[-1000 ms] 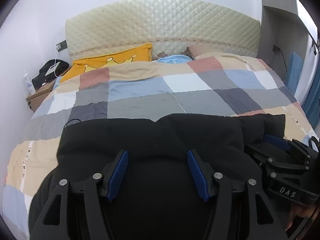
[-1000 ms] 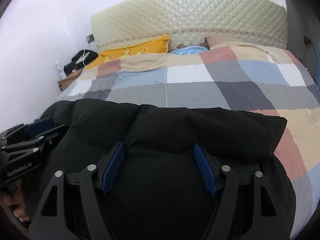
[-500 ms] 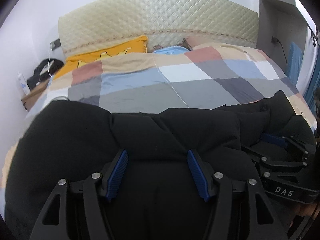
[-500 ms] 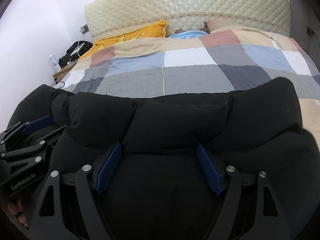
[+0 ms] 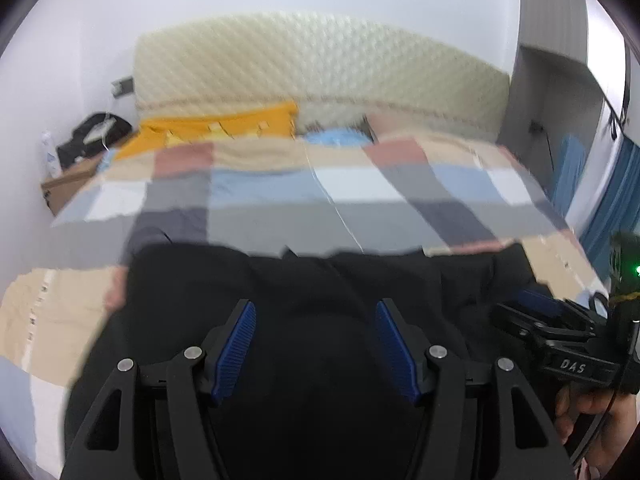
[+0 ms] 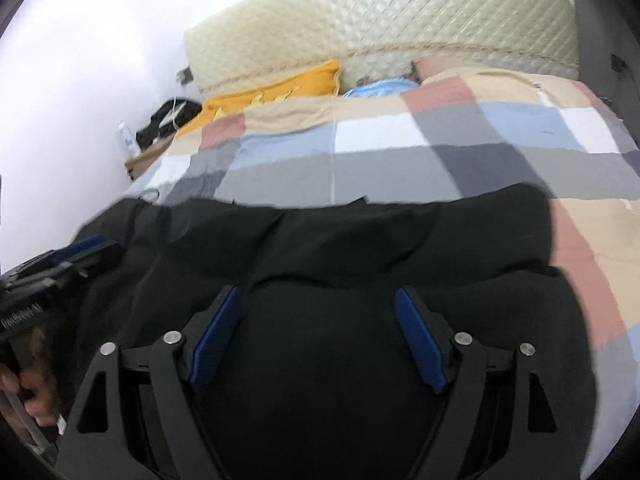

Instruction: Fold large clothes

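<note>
On the far left, at about 9 o'clock in the left wrist view, a brown bedside table [image 5: 66, 188] stands against the white wall, with a dark bag [image 5: 94, 136] and a white bottle [image 5: 48, 156] on it. Next to it, toward 11 o'clock, an orange pillow [image 5: 216, 128] leans on the cream quilted headboard [image 5: 320, 64]. A light blue pillow [image 5: 336, 136] lies at 12 o'clock, just beside the orange one. The checked blanket [image 5: 360, 196] covers the bed from there down to the middle of the picture.

The black garment [image 5: 312, 280] lies on the near part of this blanket, from the centre down to 6 o'clock, and it fills the lower half of both views. Its far edge is a thick fold across the bed.

The left gripper [image 5: 316, 344] is at 6 o'clock, low over the garment. Its blue pads [image 5: 236, 348] stand apart, with black cloth between them; I cannot tell if they press on the cloth.

In the right wrist view, the right gripper [image 6: 316, 340] is also at 6 o'clock over the garment [image 6: 360, 240]. Its jaws are opening, the pads [image 6: 420, 344] are wide apart, and the cloth between them looks loose.

At 4 o'clock in the left view, a hand [image 5: 592, 416] holds the right gripper's handle. At 8 o'clock in the right view, another hand [image 6: 28, 384] holds the left one.
</note>
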### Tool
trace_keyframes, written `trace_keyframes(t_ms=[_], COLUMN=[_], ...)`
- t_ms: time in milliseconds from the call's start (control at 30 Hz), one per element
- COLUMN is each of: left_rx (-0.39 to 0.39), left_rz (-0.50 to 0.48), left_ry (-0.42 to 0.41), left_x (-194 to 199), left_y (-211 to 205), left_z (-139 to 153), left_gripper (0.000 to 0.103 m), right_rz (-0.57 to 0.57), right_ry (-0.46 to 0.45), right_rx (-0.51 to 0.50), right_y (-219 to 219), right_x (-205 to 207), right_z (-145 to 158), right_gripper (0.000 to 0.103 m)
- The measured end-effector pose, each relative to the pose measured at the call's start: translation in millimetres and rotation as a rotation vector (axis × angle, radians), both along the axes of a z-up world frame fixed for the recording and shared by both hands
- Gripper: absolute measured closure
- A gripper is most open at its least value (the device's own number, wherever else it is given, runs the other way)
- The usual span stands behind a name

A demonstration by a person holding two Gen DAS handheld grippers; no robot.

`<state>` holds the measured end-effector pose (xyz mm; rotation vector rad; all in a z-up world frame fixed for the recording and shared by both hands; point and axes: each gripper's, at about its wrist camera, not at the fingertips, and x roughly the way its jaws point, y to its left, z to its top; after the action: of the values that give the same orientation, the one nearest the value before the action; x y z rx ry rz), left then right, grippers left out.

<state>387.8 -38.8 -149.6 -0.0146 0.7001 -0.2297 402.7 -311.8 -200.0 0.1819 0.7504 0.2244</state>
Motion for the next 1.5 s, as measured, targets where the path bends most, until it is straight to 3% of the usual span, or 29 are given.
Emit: trace_keyframes(t_ms=[100, 233, 300, 467, 667, 833, 1000, 1200, 1500], left_rx=[0.054, 0.152, 0.127, 0.054, 0.09, 0.066, 0.122, 0.129, 0.025], left_rz=[0.041, 0.084, 0.074, 0.088, 0.083, 0.09, 0.126, 0.243, 0.163], left_ry=[-0.03, -0.008, 0.068, 0.076, 0.08, 0.09, 0.059, 0.045, -0.045], left_x=[5.3, 26.3, 40.8, 44.5, 47.5, 49.7, 45.2, 27.4, -40.5], left_y=[12.5, 25.2, 33.1, 48.5, 42.3, 43.5, 31.9, 36.5, 25.4], left_z=[1.7, -20.2, -38.4, -50.9, -67.2, -73.4, -76.0, -59.9, 25.0], left_gripper=[0.041, 0.041, 0.041, 0.04, 0.038, 0.037, 0.036, 0.036, 0.036], right_rz=[-0.043, -0.129, -0.141, -0.109, -0.112, -0.118, -0.139, -0.213, -0.122], right_ry=[-0.032, 0.02, 0.046, 0.103, 0.108, 0.088, 0.08, 0.043, -0.08], right_rx=[-0.027, -0.006, 0.032, -0.021, -0.017, -0.001, -0.013, 0.002, -0.031], right_y=[-14.4, -44.0, -52.3, -42.3, -37.1, -37.5, -34.4, -36.8, -11.5], right_x=[-2.1, 10.1, 15.5, 25.8, 30.4, 29.4, 25.9, 4.2, -49.3], right_z=[5.3, -9.7, -17.5, -34.6, -49.5, -56.5, -55.8, -36.2, 46.7], right_gripper=[0.0, 0.0, 0.0, 0.0, 0.0, 0.0, 0.0, 0.0, 0.0])
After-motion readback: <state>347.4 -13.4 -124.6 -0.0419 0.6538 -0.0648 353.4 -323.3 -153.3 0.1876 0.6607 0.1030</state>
